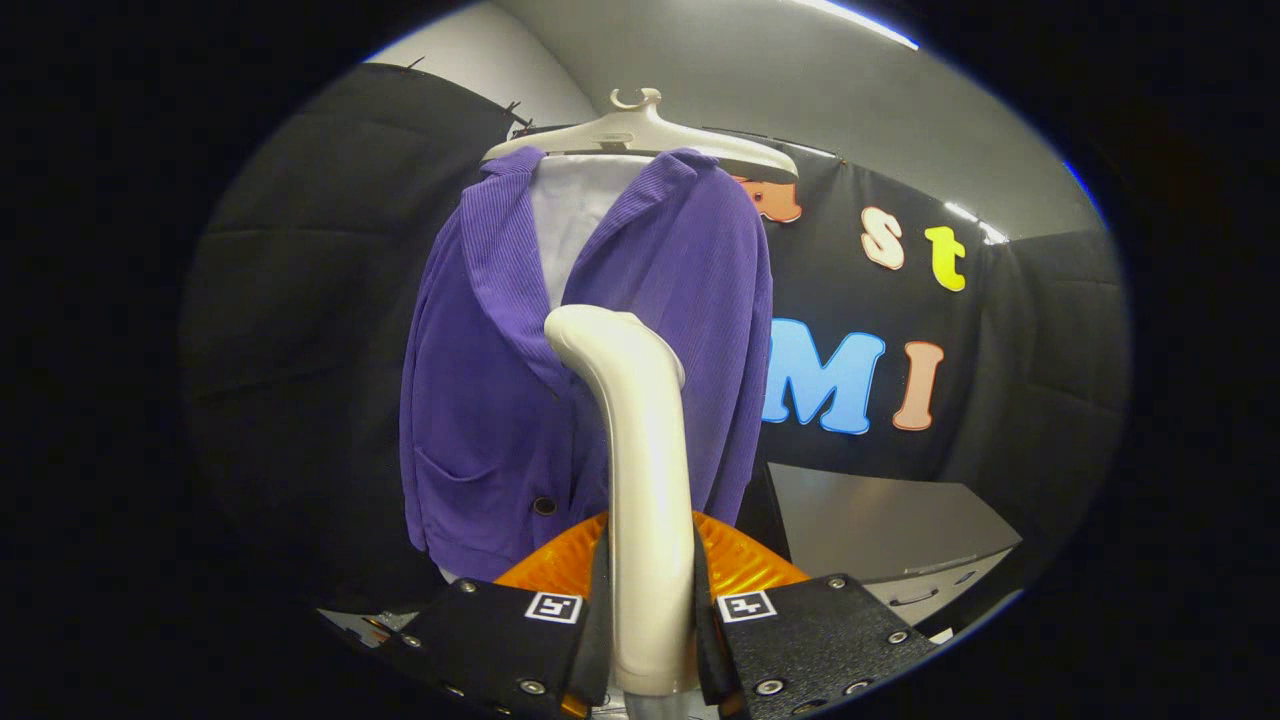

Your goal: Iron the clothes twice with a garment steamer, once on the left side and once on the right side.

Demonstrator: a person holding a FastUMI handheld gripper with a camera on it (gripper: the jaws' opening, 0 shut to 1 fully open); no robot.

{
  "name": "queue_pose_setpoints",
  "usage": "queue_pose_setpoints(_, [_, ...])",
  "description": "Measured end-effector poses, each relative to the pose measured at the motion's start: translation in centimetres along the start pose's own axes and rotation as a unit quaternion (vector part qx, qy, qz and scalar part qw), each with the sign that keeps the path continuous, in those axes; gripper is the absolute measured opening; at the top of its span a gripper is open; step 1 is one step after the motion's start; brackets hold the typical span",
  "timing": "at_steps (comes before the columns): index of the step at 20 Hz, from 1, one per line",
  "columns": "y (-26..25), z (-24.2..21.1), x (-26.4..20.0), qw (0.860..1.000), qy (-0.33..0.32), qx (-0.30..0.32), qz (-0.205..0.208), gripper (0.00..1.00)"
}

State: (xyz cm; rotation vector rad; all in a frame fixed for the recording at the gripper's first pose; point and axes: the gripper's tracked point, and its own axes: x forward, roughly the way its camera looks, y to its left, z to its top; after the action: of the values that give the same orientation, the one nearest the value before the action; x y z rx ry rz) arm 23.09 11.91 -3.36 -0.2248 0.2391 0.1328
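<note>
2 fingers point(600, 610) clamp steamer point(640, 450), cardigan point(500, 400) beyond

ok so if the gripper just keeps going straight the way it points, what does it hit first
Likely the purple cardigan on its hanger. The gripper is shut on the steamer handle, whose head is nearest the cloth, so that would probably touch first; the gap is hard to judge.

Hand-held gripper point(648, 620): silver screws, two square b/w markers.

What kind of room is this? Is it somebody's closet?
Probably not a closet: it looks like a test booth. Black cloth walls surround one purple jacket on a hanger, and the tool grips a steamer handle.
</note>
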Motion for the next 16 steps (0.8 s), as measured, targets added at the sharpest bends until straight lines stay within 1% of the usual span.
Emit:
queue_pose_setpoints(7, [0.0, -6.4, 0.3, 0.998, 0.059, -0.006, 0.015, 0.35])
queue_pose_setpoints(10, [0.1, -8.0, 0.3, 0.997, 0.071, -0.020, 0.020, 0.35])
queue_pose_setpoints(16, [0.8, -13.7, 0.6, 0.992, 0.122, -0.027, 0.026, 0.35])
